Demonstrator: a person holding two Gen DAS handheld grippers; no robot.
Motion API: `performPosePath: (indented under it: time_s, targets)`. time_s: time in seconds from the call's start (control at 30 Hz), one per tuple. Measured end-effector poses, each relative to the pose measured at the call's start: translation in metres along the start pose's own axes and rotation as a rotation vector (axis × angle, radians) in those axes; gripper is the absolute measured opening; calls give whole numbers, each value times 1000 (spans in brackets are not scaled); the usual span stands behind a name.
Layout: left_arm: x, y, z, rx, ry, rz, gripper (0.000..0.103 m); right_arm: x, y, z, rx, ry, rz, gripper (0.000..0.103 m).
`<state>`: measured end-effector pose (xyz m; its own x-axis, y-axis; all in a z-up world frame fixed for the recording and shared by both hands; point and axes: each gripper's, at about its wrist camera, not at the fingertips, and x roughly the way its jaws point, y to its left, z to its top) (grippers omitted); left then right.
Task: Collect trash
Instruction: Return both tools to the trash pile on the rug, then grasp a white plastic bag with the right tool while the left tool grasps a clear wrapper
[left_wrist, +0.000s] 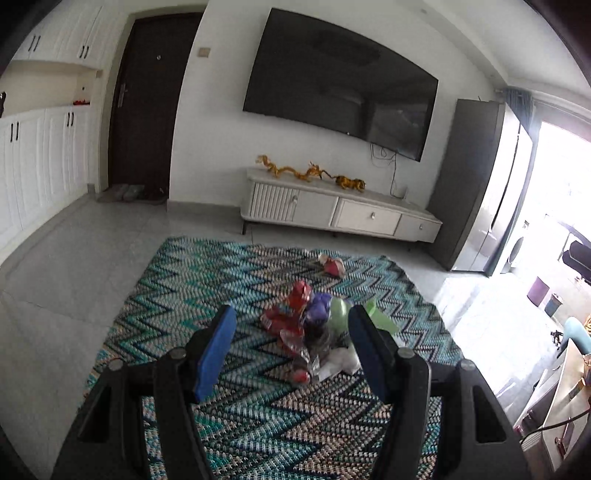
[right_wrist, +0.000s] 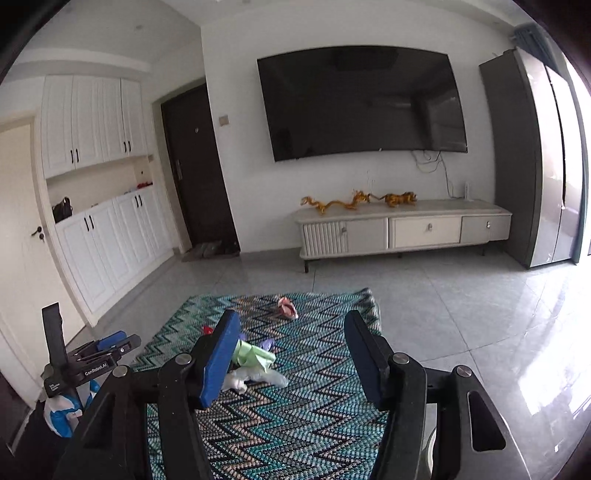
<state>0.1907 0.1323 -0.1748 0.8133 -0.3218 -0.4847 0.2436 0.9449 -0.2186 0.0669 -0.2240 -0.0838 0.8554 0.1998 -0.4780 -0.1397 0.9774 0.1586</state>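
A pile of trash (left_wrist: 314, 332) lies on the zigzag rug (left_wrist: 240, 288): red wrappers (left_wrist: 291, 314), a purple wrapper, a green piece (left_wrist: 340, 314) and white crumpled paper (left_wrist: 341, 363). A separate red and white wrapper (left_wrist: 332, 265) lies farther back on the rug. My left gripper (left_wrist: 291, 325) is open and empty, above and short of the pile. In the right wrist view my right gripper (right_wrist: 291, 328) is open and empty above the rug (right_wrist: 314, 369); the green piece (right_wrist: 255, 354) and white paper (right_wrist: 255, 378) lie beside its left finger. The far wrapper (right_wrist: 287, 308) lies beyond. The left gripper (right_wrist: 107, 347) shows at left.
A white TV cabinet (left_wrist: 340, 210) with golden dragon figures (left_wrist: 291, 170) stands against the wall under a large TV (left_wrist: 343, 85). White cupboards (right_wrist: 107, 236) and a dark door (right_wrist: 199, 170) are at left. A dark tall cabinet (right_wrist: 532, 162) is at right. Grey tile floor (right_wrist: 461, 302) surrounds the rug.
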Motion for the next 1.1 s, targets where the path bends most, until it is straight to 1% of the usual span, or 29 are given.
performPosePath:
  time_s: [0.13, 0.23, 0.33, 0.4, 0.47, 0.53, 0.6, 0.63, 0.7, 0.77, 1.0, 1.1]
  targets:
    - [30, -2, -20, 10, 72, -22, 61, 26, 4, -12, 3, 61, -1, 57]
    - [54, -1, -35, 21, 135, -28, 61, 53, 1, -25, 10, 130, 4, 57]
    - [75, 1, -48, 12, 190, -44, 55, 84, -3, -42, 12, 204, 16, 57]
    - [89, 4, -56, -7, 222, -58, 47, 105, -6, -51, 13, 254, 34, 57]
    - [101, 9, -61, -26, 243, -74, 43, 128, -7, -62, 11, 307, 52, 57]
    - [111, 13, -65, -48, 257, -91, 39, 152, -4, -74, 8, 360, 75, 57]
    - [120, 17, -68, -69, 268, -112, 31, 168, 1, -84, -1, 396, 91, 57]
    - [123, 17, -69, -75, 273, -123, 29, 177, 2, -87, -8, 412, 99, 57]
    - [127, 16, -72, -75, 281, -145, 21, 195, 6, -94, -21, 441, 120, 57]
    - [129, 14, -74, -72, 288, -162, 16, 209, 9, -99, -33, 461, 135, 57]
    - [133, 19, -79, -122, 307, -174, 14, 251, 20, -110, -80, 506, 169, 57]
    - [132, 20, -80, -119, 305, -162, 14, 263, 25, -115, -93, 517, 188, 56]
